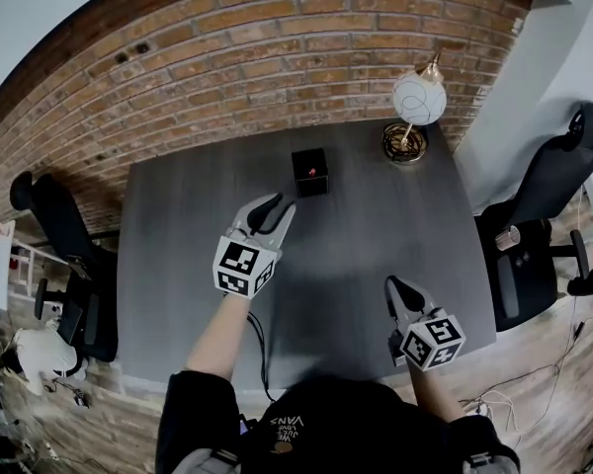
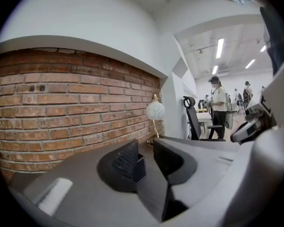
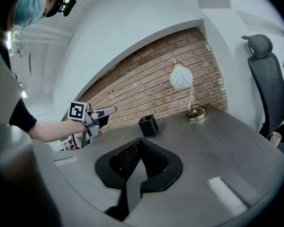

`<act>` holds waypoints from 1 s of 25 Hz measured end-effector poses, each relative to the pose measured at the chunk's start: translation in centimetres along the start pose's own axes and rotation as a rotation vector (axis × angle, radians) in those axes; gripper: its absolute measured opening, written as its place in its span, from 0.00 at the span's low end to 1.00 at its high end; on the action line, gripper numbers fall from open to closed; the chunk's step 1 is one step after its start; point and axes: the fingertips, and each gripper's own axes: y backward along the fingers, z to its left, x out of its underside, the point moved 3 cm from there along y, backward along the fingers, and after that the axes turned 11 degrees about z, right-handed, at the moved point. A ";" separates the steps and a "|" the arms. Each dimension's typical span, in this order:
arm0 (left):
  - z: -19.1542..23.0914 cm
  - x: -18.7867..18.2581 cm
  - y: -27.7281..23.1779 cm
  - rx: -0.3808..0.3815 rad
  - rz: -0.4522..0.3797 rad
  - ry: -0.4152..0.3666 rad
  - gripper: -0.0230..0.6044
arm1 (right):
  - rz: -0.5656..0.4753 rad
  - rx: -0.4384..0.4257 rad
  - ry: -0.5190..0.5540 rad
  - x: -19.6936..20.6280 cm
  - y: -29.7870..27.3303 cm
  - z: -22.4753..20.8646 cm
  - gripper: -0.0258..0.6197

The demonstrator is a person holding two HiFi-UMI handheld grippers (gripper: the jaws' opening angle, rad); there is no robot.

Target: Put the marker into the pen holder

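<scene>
The black pen holder (image 1: pixel 309 178) stands upper centre on the grey counter (image 1: pixel 178 265). Only a red tip shows at its mouth, apparently the marker (image 1: pixel 315 173) already standing upright inside. The left tool (image 1: pixel 275 208) is the nearer one. It points up and right at the holder from just below, jaws partly apart with nothing between them. The right tool (image 1: pixel 395 288) hangs at lower right, well apart from the holder, its jaws closed together and empty.

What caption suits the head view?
Red marker in black square pen holder on grey table; left gripper open, right gripper shut.
</scene>
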 end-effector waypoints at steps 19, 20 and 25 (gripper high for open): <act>-1.9 0.2 11.4 -0.014 -0.061 0.008 0.17 | -0.059 -0.033 0.052 -0.8 0.5 5.7 0.04; -2.1 0.3 11.8 -0.015 -0.063 0.005 0.16 | -0.064 -0.035 0.053 -0.8 0.5 5.9 0.04; -2.6 1.4 14.3 -0.020 -0.074 0.038 0.13 | -0.081 -0.036 0.068 -0.7 0.7 7.2 0.04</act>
